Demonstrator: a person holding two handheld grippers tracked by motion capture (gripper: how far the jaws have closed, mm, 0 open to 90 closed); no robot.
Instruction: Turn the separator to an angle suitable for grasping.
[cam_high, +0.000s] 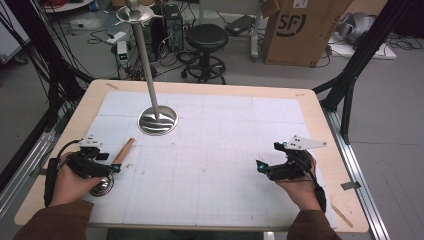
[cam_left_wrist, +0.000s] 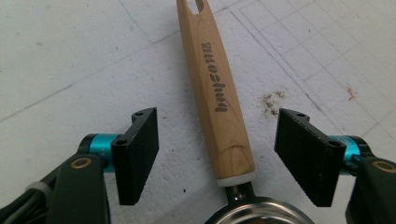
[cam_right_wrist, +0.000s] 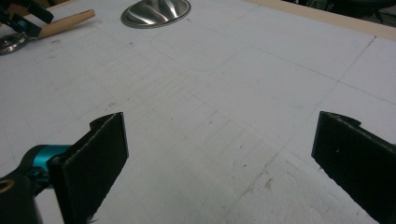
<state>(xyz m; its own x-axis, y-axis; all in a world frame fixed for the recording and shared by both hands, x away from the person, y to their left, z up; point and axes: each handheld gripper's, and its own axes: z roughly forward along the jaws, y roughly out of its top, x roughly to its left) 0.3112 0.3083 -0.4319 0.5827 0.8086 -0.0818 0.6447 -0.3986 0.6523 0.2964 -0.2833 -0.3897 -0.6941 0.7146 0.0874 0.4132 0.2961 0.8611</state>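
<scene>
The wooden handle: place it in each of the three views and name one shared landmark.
High view: wooden handle at left, beside the left gripper.
Left gripper view: centre, between open jaws.
Right gripper view: top left.
Shared landmark: the round steel stand base in the high and right gripper views.

Overhead forward-down view; gripper views close, low, sharing white mat (cam_high: 225, 150).

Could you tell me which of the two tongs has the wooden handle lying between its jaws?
The left tongs: the light wooden handle of the steel ladle lies between its open jaws, untouched. The right tongs stand open over bare white mat.
</scene>
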